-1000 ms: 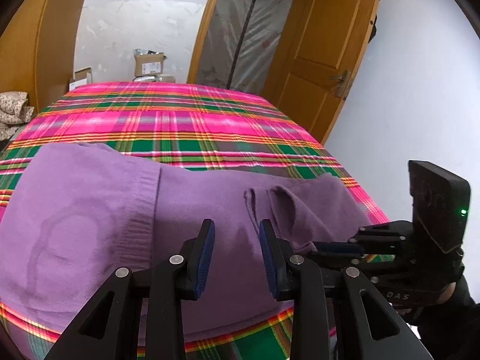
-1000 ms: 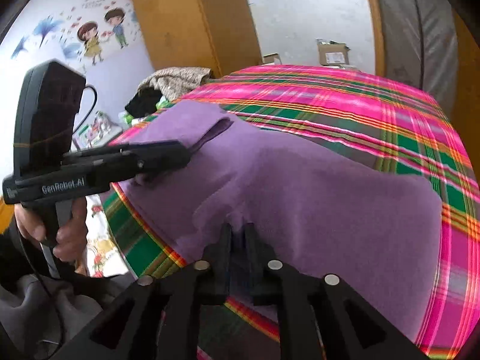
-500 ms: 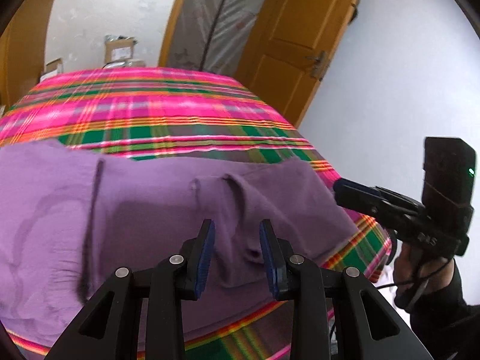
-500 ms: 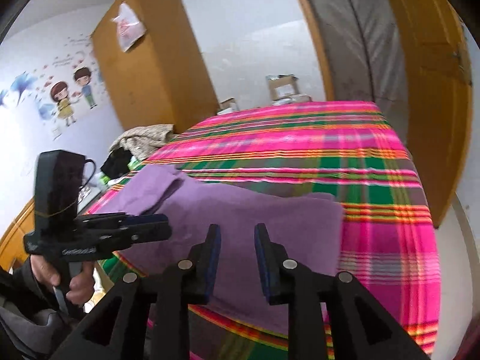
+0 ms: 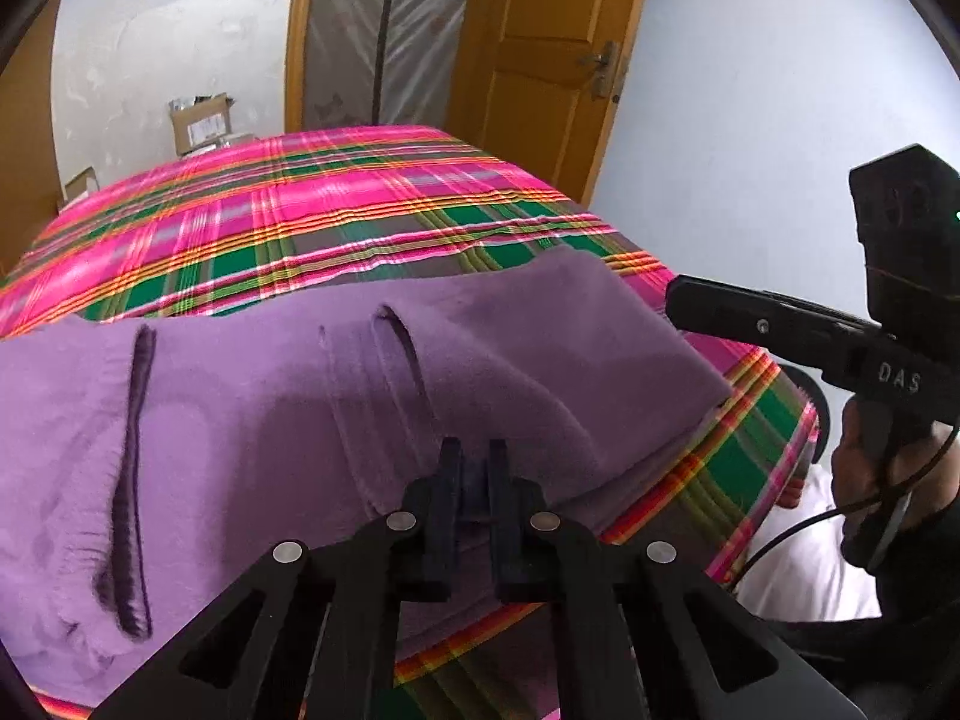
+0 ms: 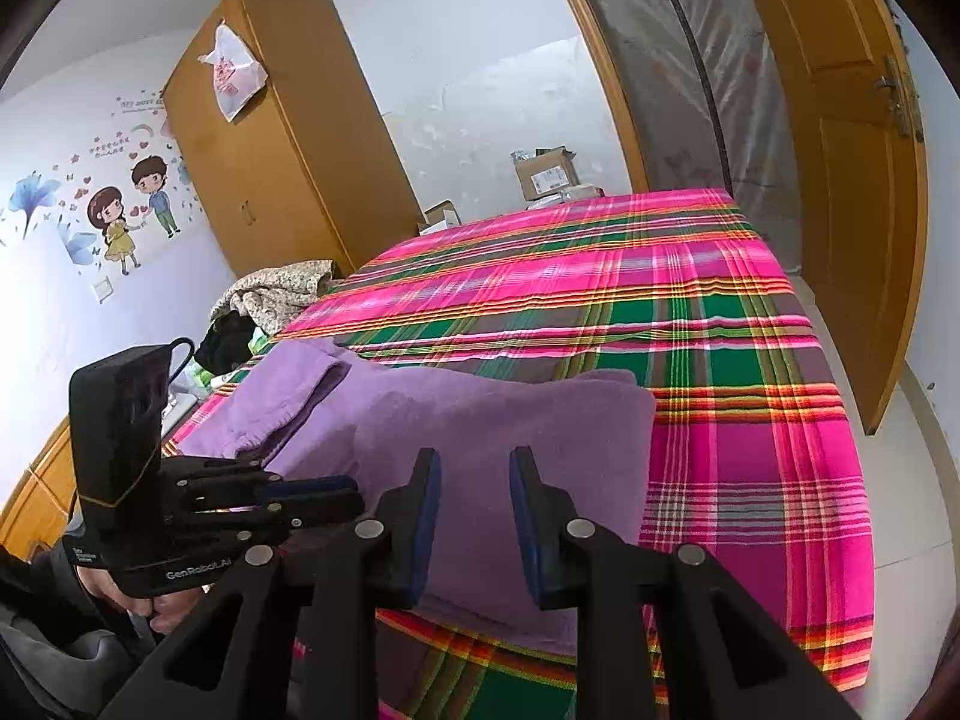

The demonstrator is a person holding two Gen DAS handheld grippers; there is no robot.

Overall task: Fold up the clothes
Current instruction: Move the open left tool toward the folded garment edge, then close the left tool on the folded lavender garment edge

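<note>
Left gripper (image 5: 474,468) pinches purple sweater (image 5: 540,360) near edge; right gripper (image 6: 474,498) spread, empty. Keep pinch firm, layers aligned.

My left gripper (image 5: 474,468) is matt black plastic with dull silver metal pins at its joints, and its jaws are pinched on the purple garment (image 5: 312,396), a soft, fuzzy knit with a ribbed band. My right gripper (image 6: 474,474) is the same matt black plastic, with smooth blue pads (image 6: 427,516) lining its parted jaws. The bedsheet (image 6: 690,324) is thin woven cloth in bright plaid, slightly creased. The wardrobe (image 6: 288,138) and door (image 6: 852,192) are smooth, semi-gloss wood. A thin glossy plastic bag (image 6: 234,72) hangs there; the box (image 6: 546,174) is matt cardboard.
</note>
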